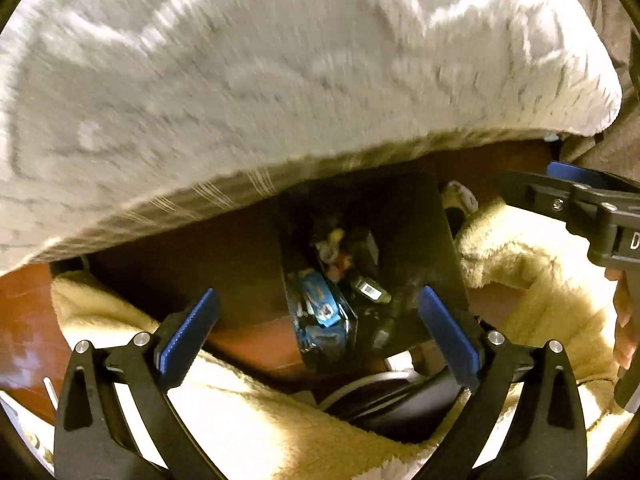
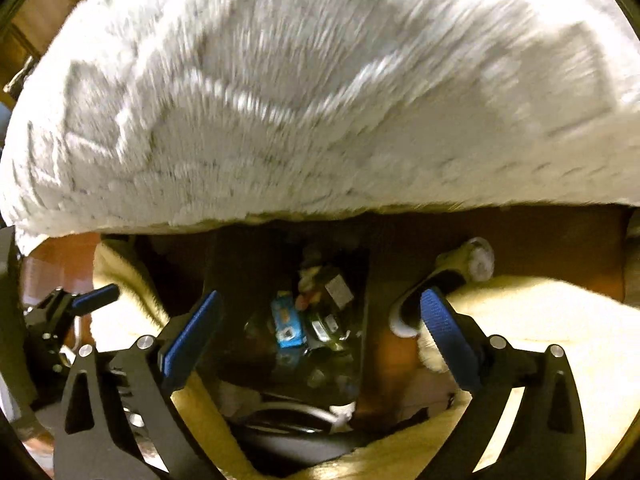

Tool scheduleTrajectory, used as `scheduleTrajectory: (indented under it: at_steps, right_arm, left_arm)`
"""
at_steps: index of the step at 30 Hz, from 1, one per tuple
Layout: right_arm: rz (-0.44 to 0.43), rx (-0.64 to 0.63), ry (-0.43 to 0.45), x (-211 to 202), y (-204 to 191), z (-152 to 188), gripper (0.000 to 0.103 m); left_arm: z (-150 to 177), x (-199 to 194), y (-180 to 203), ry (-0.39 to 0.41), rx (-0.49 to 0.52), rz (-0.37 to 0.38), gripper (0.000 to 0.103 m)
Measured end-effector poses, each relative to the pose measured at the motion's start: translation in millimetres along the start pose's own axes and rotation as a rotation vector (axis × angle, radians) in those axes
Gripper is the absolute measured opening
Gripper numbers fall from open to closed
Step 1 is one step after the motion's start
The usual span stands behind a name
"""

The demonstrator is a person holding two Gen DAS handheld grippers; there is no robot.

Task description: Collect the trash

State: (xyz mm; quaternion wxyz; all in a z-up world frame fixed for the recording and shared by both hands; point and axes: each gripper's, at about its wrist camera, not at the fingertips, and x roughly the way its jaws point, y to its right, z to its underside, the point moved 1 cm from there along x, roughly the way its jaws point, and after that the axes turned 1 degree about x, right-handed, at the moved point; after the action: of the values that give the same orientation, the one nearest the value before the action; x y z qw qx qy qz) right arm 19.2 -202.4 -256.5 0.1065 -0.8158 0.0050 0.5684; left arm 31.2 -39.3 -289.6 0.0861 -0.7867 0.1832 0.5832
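Below and just ahead of both grippers, a dark open-topped bin (image 1: 404, 216) stands on the wooden floor (image 1: 24, 320), close under the edge of a white fluffy blanket (image 1: 280, 72). Trash already lies in it: a blue wrapper (image 1: 320, 302) is the plainest piece, with small dark packets and a pale scrap beyond it, too blurred to name.

The left gripper (image 1: 320, 332) points steeply down with its jaws spread wide and nothing between them; the wrapper shows straight through the gap, lying deeper in the bin, its long axis running roughly away from the gripper and leaning slightly to one side. The right gripper (image 2: 320, 332) is likewise wide open and empty, aimed down over the same bin, where the wrapper sits a little left of the gap's centre line. In the left wrist view the right gripper shows at the far right, held by a hand (image 1: 624, 316).

Both hover over the bin mouth, neither plainly nearer. With both jaws empty, I judge the coming move turns on finding the next piece outside the bin, and none shows plainly in view.
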Motion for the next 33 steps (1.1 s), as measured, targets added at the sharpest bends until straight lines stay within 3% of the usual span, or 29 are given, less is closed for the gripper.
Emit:
scheduleTrajectory:
  at_steps: [10,17,23,33]
  right_arm:
    - [0.126,0.007,0.252,-93,16,1,0.100]
    - [0.168,0.003,0.455,-167,15,-8,0.099]
    - [0.163,-0.003,0.626,-228,10,-17,0.100]
    - [0.147,-0.023,0.780,-285,-13,-26,0.100]
  left_arm:
    - [-12,-95,4,0.237,-0.017,-0.074,0.095]
    - [-22,-172,6,0.423,-0.026,-0.129,0.095]
    - [-29,-226,4,0.572,-0.034,-0.157,0.095]
    - [-37,-303,-2,0.779,-0.058,-0.229,0.095]
